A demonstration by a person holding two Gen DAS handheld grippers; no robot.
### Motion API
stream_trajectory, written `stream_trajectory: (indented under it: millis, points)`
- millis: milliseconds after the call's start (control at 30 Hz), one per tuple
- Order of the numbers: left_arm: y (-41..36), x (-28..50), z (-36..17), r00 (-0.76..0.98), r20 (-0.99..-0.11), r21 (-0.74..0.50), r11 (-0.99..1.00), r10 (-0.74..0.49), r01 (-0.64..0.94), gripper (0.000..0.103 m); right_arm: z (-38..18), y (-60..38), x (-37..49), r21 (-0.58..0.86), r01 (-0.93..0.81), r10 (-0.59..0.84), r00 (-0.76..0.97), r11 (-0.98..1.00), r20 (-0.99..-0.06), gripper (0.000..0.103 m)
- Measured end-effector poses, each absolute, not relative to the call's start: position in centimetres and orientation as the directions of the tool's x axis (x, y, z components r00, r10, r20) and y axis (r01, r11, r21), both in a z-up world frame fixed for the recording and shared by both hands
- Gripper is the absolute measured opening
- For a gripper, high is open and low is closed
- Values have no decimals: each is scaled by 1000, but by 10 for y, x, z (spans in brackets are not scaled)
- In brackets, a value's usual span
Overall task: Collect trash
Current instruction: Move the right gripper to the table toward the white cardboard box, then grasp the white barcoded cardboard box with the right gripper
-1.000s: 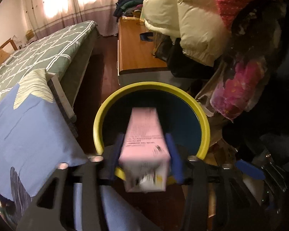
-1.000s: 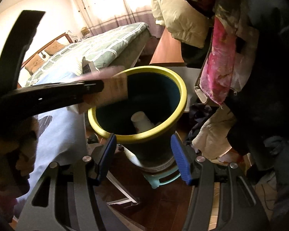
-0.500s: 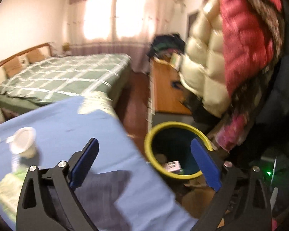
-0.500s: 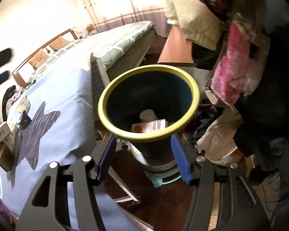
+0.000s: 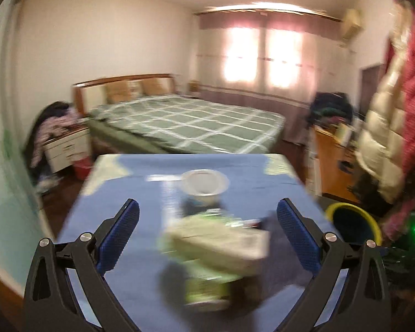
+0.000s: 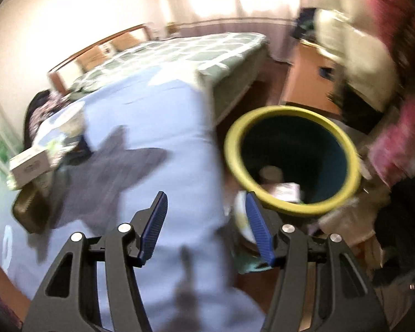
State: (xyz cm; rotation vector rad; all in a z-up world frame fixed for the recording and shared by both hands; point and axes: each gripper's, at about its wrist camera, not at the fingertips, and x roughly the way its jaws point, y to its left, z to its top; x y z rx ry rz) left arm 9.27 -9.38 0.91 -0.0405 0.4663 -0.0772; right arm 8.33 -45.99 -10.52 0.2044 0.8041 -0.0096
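Grippers empty over blue-covered bench, trash still scattered.
Left wrist view: left gripper (image 5: 207, 232) spread wide, a white cup (image 5: 204, 184) and blurred carton (image 5: 215, 238) on the bench (image 5: 130, 182) ahead. Right wrist view: right gripper (image 6: 206, 228) half spread, holding nothing, beside the yellow-rimmed bin (image 6: 292, 163) containing a cup and carton.

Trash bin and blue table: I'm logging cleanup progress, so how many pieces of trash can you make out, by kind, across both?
Cups: 2 (table cup, binned cup)
Boxes: 2 (table box, pink carton in the bin)
Total: 4. The blurred clutter under the table box is too unclear to count.
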Motion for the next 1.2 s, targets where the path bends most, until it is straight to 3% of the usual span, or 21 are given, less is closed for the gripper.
stream_trajectory:
  millis: [267, 567, 833, 1200]
  points:
    - [11, 69, -7, 879, -471, -94, 986, 76, -135, 98, -74, -355, 118, 216, -174, 275, 697, 961, -662, 56]
    - [17, 68, -12, 884, -465, -109, 987, 53, -116, 98, -43, -295, 149, 213, -293, 361, 686, 932, -632, 56]
    - [13, 75, -16, 878, -478, -118, 987, 40, -109, 98, -51, -271, 164, 194, -413, 433, 631, 890, -643, 88]
    - [5, 73, -10, 887, -461, -115, 989, 29, -91, 98, -74, -258, 181, 253, -498, 521, 526, 829, -672, 91]
